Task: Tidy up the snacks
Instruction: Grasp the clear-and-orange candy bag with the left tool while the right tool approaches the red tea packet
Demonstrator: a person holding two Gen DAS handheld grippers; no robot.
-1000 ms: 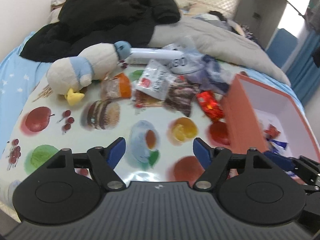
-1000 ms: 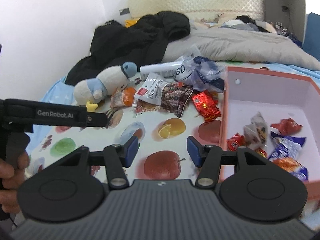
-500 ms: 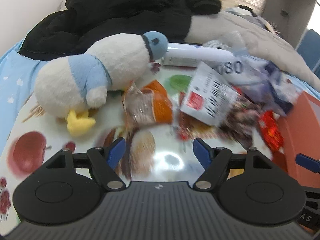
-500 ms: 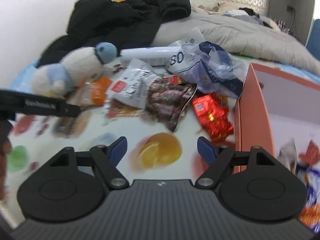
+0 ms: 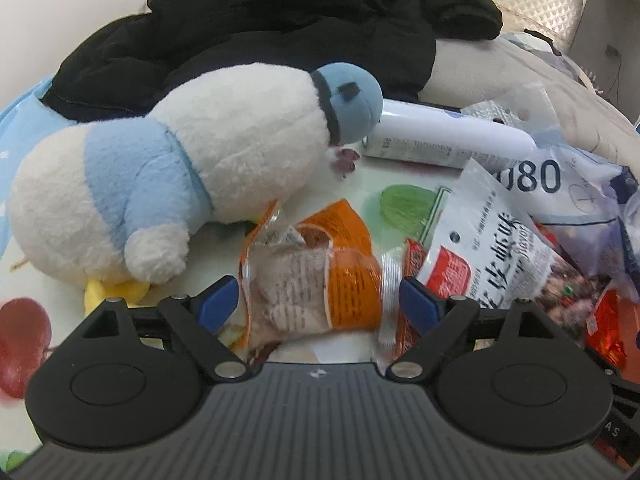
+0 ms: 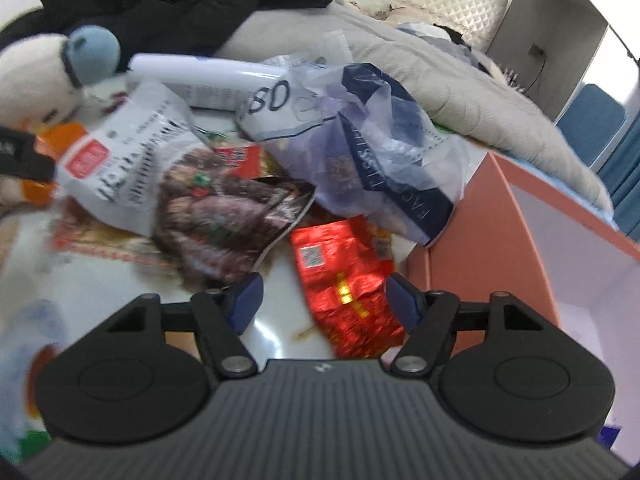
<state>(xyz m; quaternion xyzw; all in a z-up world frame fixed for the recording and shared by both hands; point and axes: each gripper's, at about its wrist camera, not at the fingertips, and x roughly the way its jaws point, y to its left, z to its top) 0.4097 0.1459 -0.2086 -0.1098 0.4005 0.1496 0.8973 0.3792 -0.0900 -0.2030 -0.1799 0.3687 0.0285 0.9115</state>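
In the left wrist view my left gripper (image 5: 318, 300) is open, its blue fingertips (image 5: 218, 302) either side of an orange and clear snack packet (image 5: 316, 280) lying on the fruit-print cloth. In the right wrist view my right gripper (image 6: 322, 298) is open around a shiny red packet (image 6: 344, 280). The red packet lies beside the orange box (image 6: 460, 248) on the right. A large white and dark meat-print bag (image 6: 168, 184) lies between the two packets; it also shows in the left wrist view (image 5: 496, 256).
A white and blue plush toy (image 5: 180, 168) lies left of the orange packet. A white tube (image 5: 448, 140) and a crumpled blue plastic bag (image 6: 368, 152) lie behind the snacks. A black coat (image 5: 280, 32) and grey bedding (image 6: 460, 80) lie beyond.
Both grippers have moved forward and down toward the snack pile. The left now brackets the orange packet, the right brackets the red packet. Both stayed open.
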